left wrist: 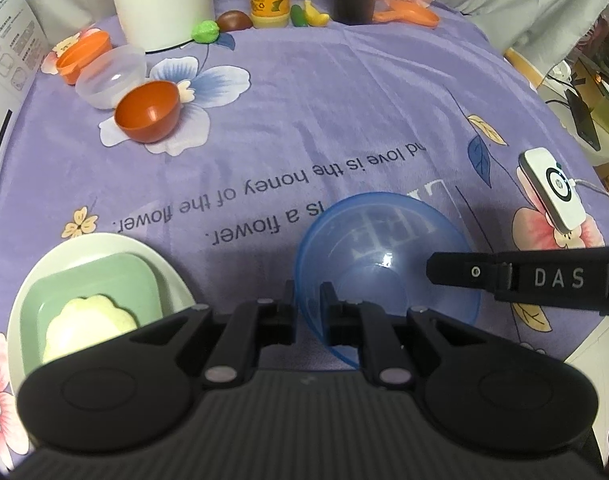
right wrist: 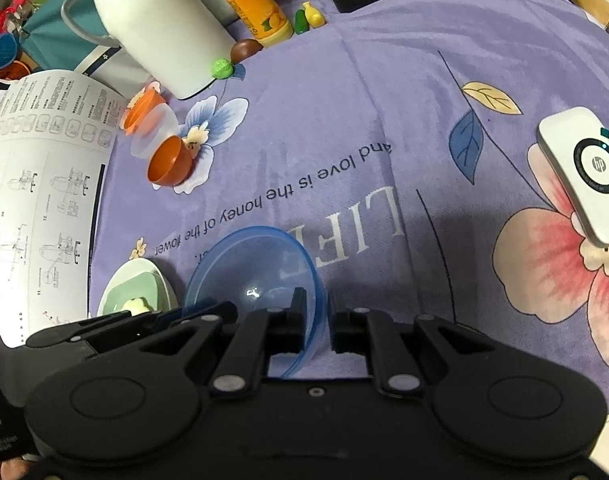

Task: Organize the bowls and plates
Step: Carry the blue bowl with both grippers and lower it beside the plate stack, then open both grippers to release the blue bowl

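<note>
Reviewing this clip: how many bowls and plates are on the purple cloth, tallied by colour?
Blue clear bowl: 1
Dark orange bowl: 1
Colourless clear bowl: 1
Light orange bowl: 1
White round plate: 1
Green square plate: 1
Total: 6 (4 bowls, 2 plates)

Blue bowl (left wrist: 384,264): clear thin plastic, glossy, light glare inside. Tablecloth (left wrist: 324,112): purple printed cloth, matt, soft fine nap, slightly creased. Orange-brown bowl (left wrist: 148,112), upper left: opaque plastic, smooth, mild sheen. Frosted bowl (left wrist: 110,76) behind it: translucent plastic. Green square plate (left wrist: 92,284), lower left: matt plastic on a white smooth round plate (left wrist: 116,244). Left gripper (left wrist: 308,304): black matt plastic, small metal pivot pins. Instruction sheet (right wrist: 44,184): printed paper.
</note>
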Tool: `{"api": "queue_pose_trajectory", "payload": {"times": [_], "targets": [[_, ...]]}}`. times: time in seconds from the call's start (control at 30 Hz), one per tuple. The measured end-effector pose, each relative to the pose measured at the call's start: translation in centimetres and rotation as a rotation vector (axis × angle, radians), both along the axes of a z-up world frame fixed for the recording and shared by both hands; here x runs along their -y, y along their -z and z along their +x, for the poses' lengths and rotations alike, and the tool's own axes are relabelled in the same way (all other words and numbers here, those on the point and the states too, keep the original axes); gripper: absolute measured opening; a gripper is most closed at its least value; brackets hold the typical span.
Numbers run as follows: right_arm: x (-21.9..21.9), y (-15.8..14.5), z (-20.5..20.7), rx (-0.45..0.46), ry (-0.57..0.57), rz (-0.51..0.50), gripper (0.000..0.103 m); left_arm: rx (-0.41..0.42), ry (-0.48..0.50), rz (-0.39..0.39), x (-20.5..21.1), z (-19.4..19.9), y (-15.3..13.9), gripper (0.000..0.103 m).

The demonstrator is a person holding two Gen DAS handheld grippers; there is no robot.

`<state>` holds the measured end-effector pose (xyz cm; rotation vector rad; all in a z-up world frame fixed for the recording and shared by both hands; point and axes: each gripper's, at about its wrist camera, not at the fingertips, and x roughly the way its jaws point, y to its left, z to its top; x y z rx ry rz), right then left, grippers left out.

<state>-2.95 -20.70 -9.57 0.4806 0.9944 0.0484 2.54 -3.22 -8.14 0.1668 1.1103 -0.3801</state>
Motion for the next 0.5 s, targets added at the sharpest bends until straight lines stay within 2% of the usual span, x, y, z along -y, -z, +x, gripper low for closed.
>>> {"api": "queue_pose_trajectory", "payload": {"times": [0.13,0.23,0.3,0.33,0.37,0.4,0.43,0.47,0.5], "targets": [[-0.1,0.1,0.1,-0.002,0.004,-0.005,0.014,-0.006,-0.004,-0.001,0.0,0.1,0.4,0.01],[0.0,0.2,0.1,-0.003,0.006,-0.008,0.02,-0.004,-0.004,-0.004,-0.1,0.1,0.4,0.014],[-0.1,0.0,0.0,0.008,0.008,-0.026,0.03,0.01,-0.007,-0.005,-0.2,0.1,0.1,0.029],[-0.3,-0.2,0.0,0.016,0.007,-0.041,0.033,0.02,-0.013,-0.006,-0.4,0.0,-0.1,0.055],[-0.3,-0.3,0.0,0.023,0.005,-0.047,0.045,0.041,-0.023,-0.006,-0.5,0.0,-0.4,0.077],[-0.3,-0.5,0.0,0.03,0.007,-0.05,0.066,0.069,-0.034,-0.003,-0.7,-0.1,-0.8,0.084],[-0.3,-0.7,0.0,0.038,0.01,-0.055,0.076,0.098,-0.041,0.003,-0.9,-0.3,-1.1,0.089],[-0.3,-0.9,-0.1,0.052,0.012,-0.063,0.087,0.117,-0.044,0.005,-1.0,-0.3,-1.5,0.09],[-0.3,-1.1,-0.2,0.062,0.014,-0.071,0.09,0.127,-0.044,0.001,-1.2,-0.4,-1.8,0.091]]}}
